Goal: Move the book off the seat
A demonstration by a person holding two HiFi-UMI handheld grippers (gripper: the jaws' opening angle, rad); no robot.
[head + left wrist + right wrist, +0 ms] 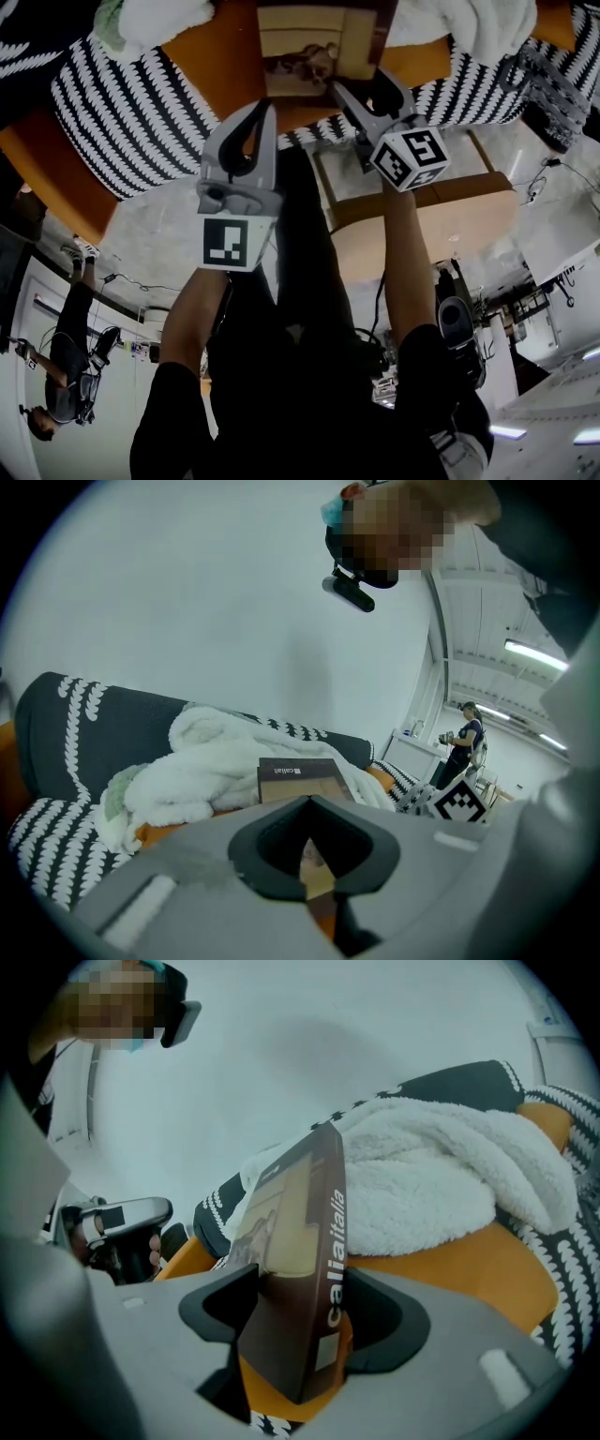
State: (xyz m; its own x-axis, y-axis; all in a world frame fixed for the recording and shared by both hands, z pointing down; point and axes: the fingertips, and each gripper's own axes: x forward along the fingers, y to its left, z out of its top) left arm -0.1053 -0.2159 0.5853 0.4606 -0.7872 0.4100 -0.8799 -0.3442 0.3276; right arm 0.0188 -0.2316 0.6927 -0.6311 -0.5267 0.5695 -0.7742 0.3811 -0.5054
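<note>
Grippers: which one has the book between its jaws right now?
The right gripper: the brown book fills the gap between its jaws. The left gripper has its jaws together, nothing between.

One book [314, 42]. One orange seat [216, 56]. Two hand-held grippers, the left hand-held gripper [265, 111] and the right hand-held gripper [349, 94], each with one marker cube, so two cubes: left cube [225, 242], right cube [410, 157]. Two black-and-white patterned cushions, the left cushion [141, 103] and the right cushion [487, 84]. Two white fluffy heaps, far left [150, 19] and far right [469, 23]; whether they are one blanket or two cannot be told. One bystander [66, 375], at the near left.
</note>
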